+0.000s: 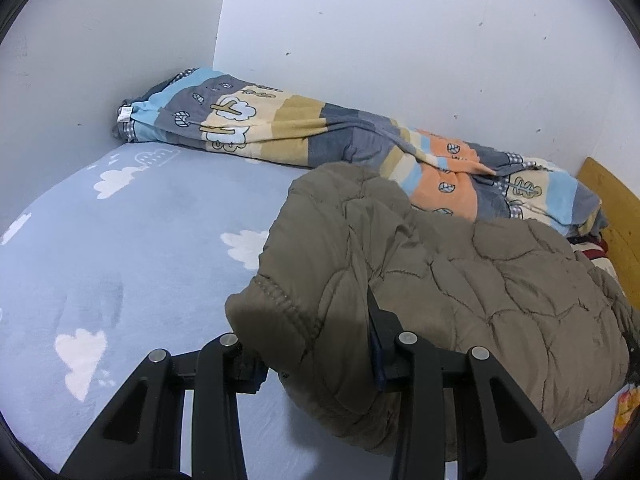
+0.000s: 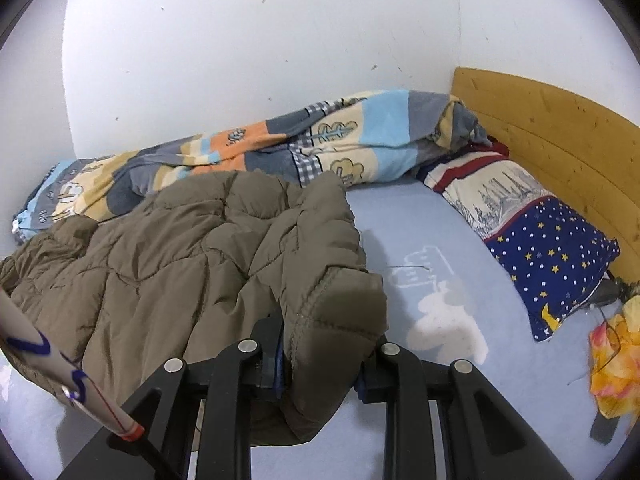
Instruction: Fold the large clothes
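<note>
Left tool (image 1: 316, 360) has its two fingers wide apart with a sleeve cuff of the jacket (image 1: 460, 280) lying between them; whether they press the cloth I cannot tell. Right tool (image 2: 322, 364) also straddles a cuff, its blue pads touching the padded cloth on both sides, clamped on it. One olive-brown quilted jacket (image 2: 172, 248) lies bunched in a heap on the bed (image 1: 120, 260), nearer the headboard end. Two cuffs show, one at each tool.

Just behind the jacket, one striped blanket (image 1: 304, 128) with tree prints runs along the wall, touching the jacket's far edge. One pillow (image 2: 532, 236) with stars and towers rests against the wooden headboard (image 2: 560, 140), well apart from the jacket. An orange-yellow cloth (image 2: 616, 360) sits at the bed's edge beside the pillow.

Open sheet, pale blue with white clouds, spreads to the left of the jacket and between jacket and pillow. White walls (image 1: 400, 40) meet in a corner behind the blanket.
</note>
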`<state>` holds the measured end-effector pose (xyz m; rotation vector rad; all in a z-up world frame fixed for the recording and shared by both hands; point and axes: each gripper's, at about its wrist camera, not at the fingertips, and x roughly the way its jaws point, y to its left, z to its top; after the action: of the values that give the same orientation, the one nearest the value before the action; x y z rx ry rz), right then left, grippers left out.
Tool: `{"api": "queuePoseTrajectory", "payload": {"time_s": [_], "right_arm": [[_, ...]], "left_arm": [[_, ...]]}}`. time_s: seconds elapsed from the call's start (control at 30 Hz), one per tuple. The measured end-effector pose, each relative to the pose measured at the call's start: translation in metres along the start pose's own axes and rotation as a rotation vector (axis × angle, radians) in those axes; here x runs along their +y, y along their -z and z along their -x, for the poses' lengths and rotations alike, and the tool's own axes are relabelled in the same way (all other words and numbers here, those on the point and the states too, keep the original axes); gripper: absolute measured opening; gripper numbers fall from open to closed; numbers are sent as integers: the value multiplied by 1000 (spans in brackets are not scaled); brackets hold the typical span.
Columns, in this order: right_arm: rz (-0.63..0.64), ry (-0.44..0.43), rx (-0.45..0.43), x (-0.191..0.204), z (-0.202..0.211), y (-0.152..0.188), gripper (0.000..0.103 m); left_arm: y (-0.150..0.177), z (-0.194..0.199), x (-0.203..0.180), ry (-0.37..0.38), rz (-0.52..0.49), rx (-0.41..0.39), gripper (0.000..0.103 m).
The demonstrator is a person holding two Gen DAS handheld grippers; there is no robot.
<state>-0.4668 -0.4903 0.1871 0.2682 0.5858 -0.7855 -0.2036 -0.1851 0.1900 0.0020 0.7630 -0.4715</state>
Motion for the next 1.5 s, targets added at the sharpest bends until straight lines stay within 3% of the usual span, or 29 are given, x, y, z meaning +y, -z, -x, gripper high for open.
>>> {"api": "queuePoseTrajectory", "payload": {"time_s": [0.43, 0.8, 1.5], "right_arm": [[-34, -58, -21, -7, 63, 16, 26], [-74, -79, -3, -25, 108, 57, 26], [-48, -49, 127, -37, 116, 128, 26]], "left_arm": [[24, 63, 17, 20, 39, -1, 37], [64, 102, 27, 23, 52, 16, 38], [123, 99, 45, -8, 27, 120, 40]]}}
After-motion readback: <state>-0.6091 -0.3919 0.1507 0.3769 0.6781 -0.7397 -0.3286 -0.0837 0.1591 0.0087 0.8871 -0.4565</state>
